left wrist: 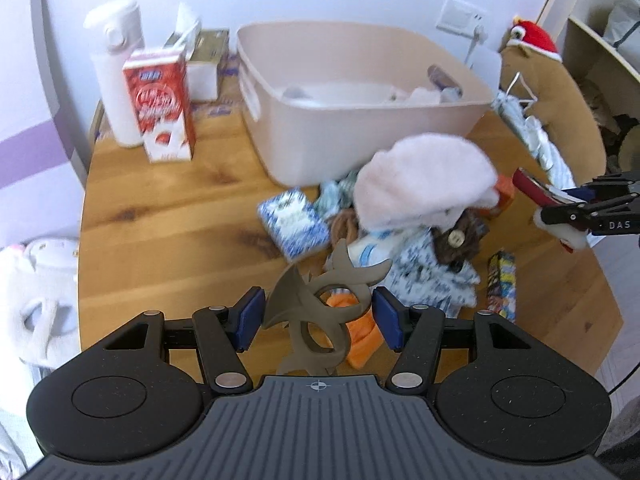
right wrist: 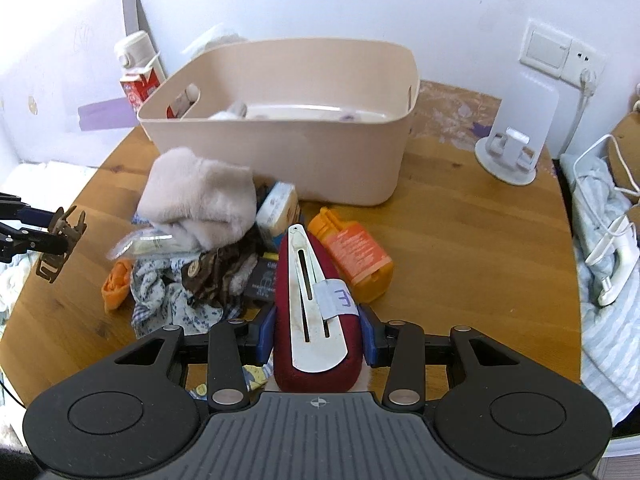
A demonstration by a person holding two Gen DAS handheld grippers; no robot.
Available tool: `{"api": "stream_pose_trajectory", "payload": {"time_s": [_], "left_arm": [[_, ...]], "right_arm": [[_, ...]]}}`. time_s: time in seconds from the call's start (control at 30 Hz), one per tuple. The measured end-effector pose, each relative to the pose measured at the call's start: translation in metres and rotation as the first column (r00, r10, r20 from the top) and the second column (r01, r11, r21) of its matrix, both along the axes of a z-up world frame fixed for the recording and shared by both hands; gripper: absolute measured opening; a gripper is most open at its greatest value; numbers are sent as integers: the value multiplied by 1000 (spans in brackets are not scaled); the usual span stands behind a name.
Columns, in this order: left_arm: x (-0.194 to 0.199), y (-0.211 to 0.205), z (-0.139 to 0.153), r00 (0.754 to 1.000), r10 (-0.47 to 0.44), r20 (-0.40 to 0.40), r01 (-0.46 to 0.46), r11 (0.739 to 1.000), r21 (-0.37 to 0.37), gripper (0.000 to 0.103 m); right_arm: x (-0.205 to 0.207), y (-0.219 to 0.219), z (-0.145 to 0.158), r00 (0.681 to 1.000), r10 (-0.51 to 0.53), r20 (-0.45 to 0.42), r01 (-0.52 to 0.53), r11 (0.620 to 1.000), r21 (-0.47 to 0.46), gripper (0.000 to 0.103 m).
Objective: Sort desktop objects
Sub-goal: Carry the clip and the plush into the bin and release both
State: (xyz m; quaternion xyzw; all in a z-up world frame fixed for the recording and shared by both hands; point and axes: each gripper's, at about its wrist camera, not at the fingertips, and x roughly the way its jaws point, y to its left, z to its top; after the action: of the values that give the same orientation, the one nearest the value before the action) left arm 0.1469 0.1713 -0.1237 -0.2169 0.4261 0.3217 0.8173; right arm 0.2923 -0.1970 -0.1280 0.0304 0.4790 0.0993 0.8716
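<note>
Beige bin (right wrist: 344,160), dark-red hair clip (right wrist: 316,320) – brown claw clip (left wrist: 320,304), orange bottle (right wrist: 356,256)

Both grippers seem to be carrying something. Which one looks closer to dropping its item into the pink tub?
Probably the right gripper: its red hair clip points straight at the pink tub. The left gripper, holding a brown claw clip, sits further back.

Brown claw clip (left wrist: 320,312) and red hair clip (right wrist: 316,312) held aloft.
</note>
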Motion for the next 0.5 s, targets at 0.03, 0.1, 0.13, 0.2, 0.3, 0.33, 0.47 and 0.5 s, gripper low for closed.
{"api": "stream_pose_trajectory", "payload": {"time_s": [0.03,0.1,0.13,0.2,0.3,0.33,0.47,0.5], "left_arm": [[3,0,2,1000,-5,5,5,1000,6,60],[9,2,7,1000,-15,14,15,1000,22,60],[12,2,10,1000,-21,18,20,999,28,60],[18,6,15,999,-29,28,28,999,41,60],[28,13,23,999,-30,42,27,998,60,60],[31,16,25,998,-29,49,26,997,67,60],[47,26,37,997,-29,75,21,995,95,60],[53,29,40,996,-30,82,21,994,104,60]], "right_arm": [[1,-1,2,1000,-2,6,2,1000,-1,40],[3,-3,7,1000,-7,19,7,1000,-4,40],[4,-4,10,1000,-10,26,10,1000,-4,40],[7,-7,16,999,-16,41,16,1000,-2,40],[14,-12,27,997,-19,72,19,1000,-3,40],[17,-12,31,996,-18,83,19,1000,-5,40],[33,-16,46,992,-11,126,13,1000,-12,40],[39,-18,50,991,-11,137,12,1000,-10,40]]}}
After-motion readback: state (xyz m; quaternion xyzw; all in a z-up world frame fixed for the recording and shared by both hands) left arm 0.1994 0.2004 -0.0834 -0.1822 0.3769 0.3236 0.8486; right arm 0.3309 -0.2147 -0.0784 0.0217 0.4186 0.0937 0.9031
